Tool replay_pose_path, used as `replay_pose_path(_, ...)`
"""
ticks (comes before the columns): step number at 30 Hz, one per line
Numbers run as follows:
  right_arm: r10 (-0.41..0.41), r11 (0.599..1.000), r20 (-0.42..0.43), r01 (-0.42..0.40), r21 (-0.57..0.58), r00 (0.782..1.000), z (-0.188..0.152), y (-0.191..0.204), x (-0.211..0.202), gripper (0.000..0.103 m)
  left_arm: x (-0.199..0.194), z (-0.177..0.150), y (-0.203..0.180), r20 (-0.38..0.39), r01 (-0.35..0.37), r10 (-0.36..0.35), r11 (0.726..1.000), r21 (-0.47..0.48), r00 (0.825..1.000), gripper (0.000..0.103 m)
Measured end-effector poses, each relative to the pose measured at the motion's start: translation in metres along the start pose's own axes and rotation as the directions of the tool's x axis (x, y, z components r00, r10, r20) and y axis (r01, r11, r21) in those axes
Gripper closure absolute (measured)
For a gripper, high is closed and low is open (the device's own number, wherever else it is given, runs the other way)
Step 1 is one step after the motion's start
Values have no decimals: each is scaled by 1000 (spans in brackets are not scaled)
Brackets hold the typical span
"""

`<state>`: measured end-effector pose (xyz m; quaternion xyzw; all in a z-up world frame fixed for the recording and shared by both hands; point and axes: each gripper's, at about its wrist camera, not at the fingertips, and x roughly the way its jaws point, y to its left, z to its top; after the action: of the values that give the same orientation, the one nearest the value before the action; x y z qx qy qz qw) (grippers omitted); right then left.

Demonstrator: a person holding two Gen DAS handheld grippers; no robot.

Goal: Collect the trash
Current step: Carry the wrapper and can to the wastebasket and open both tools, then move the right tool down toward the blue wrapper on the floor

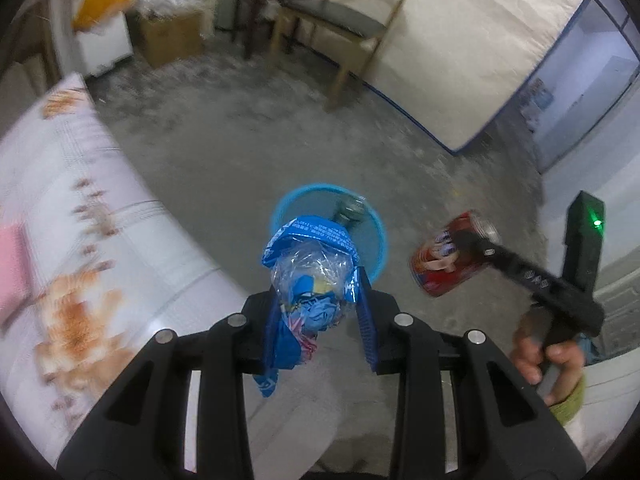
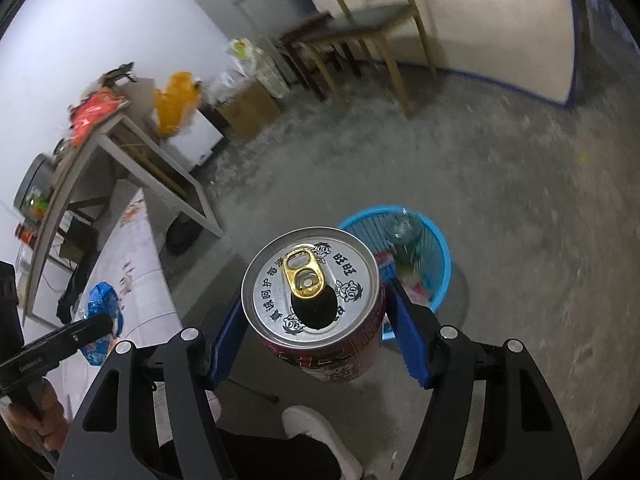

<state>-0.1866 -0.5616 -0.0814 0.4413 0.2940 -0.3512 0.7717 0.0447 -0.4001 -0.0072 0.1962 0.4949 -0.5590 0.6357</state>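
Note:
My left gripper (image 1: pixel 318 300) is shut on a crumpled blue and clear plastic wrapper (image 1: pixel 310 276) and holds it in the air, above the near rim of a blue trash basket (image 1: pixel 378 236) on the floor. My right gripper (image 2: pixel 316 320) is shut on an opened red drink can (image 2: pixel 316 280), held up to the left of the same basket (image 2: pixel 438 248). A glass bottle (image 2: pixel 404 236) and some wrappers lie in the basket. The can (image 1: pixel 448 260) shows in the left wrist view, and the wrapper (image 2: pixel 102 308) in the right wrist view.
A table with a white floral cloth (image 1: pixel 80 216) lies on the left. A wooden chair (image 1: pixel 344 24), a dark stool (image 1: pixel 268 0), a cardboard box (image 1: pixel 172 36) and bags stand by the far wall. A cluttered side table (image 2: pixel 100 148) stands further left. My white shoe (image 2: pixel 316 432) is below.

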Motion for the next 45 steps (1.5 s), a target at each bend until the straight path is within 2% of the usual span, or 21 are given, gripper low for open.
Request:
replay_pose_path(2, 9, 999, -13, -9, 33, 1000, 12, -8, 14, 37, 21, 17, -11, -19, 35, -35, 999, -8, 999, 71)
replay_pose_path(3, 15, 999, -13, -15, 50, 1000, 19, -11, 23, 37, 28, 24, -16, -18, 50, -50, 999, -12, 999, 65)
replay_pose_path(4, 22, 998, -20, -21, 62, 1000, 27, -14, 33, 35, 36, 35, -20, -16, 67, -67, 997, -26, 998, 53)
replay_pose_path(6, 8, 997, -18, -6, 78, 1000, 35, -22, 44, 27, 46, 50, -24, 9, 57, -57, 996, -62, 998, 35)
replay_pose_path(10, 7, 993, -24, -4, 122, 1000, 36, -40, 58, 27, 39, 54, -31, 57, 103, -99, 993, -61, 993, 28)
replay_pose_path(14, 5, 991, -57, 3, 133, 998, 23, -49, 66, 27, 31, 38, -25, 66, 97, -94, 994, -42, 993, 27)
replay_pose_path(18, 8, 989, -96, 6, 148, 995, 6, -54, 70, 27, 21, 29, -10, 64, 114, -110, 992, -63, 992, 27)
replay_pose_path(23, 16, 986, -100, 1, 164, 995, -9, -54, 60, 27, 3, 23, 11, 96, 124, -115, 988, -95, 989, 27)
replay_pose_path(28, 22, 988, -92, -8, 152, 996, -11, -47, 51, 27, -30, 16, 37, 164, 139, -115, 979, -146, 980, 27)
replay_pose_path(33, 38, 997, -94, -31, 76, 995, -8, -24, 47, 27, -66, 0, 61, 235, 134, -90, 975, -180, 968, 27)
replay_pose_path(38, 65, 996, -137, -72, -49, 988, 14, 23, 62, 27, -105, -30, 94, 280, 91, -27, 972, -217, 960, 27)
replay_pose_path(41, 81, 988, -186, -103, -116, 979, 36, 60, 87, 27, -137, -58, 119, 323, 47, 38, 967, -252, 946, 20)
replay_pose_path(44, 95, 982, -271, -135, -132, 958, 58, 99, 132, 27, -167, -90, 148, 356, -15, 128, 952, -304, 926, 17)
replay_pose_path(45, 92, 981, -300, -139, -139, 949, 65, 112, 154, 23, -174, -99, 158, 359, -35, 158, 944, -327, 920, 15)
